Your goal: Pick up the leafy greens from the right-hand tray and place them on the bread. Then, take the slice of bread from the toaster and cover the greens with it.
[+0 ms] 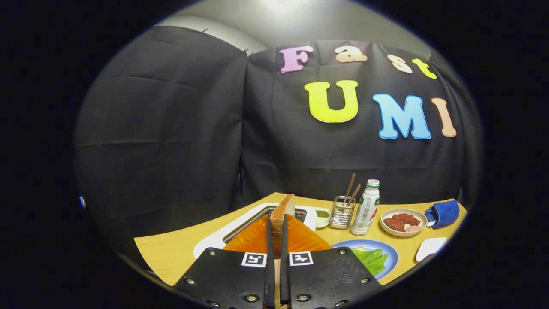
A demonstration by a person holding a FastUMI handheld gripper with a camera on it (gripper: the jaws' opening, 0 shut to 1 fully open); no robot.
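I'm scanning for anything legible, and there's very little. Near me, on the gripper (276, 224), I see two square black-and-white coded markers, the left marker (254, 259) and the right marker (300, 258), one on each side of the fingers; they're patterns, not words or digits. Those fingers are pressed against both faces of the slice of bread (286, 207). Farther off to the right, the white bottle (366, 210) carries a label with green and red print, but it's too small for me to make out.
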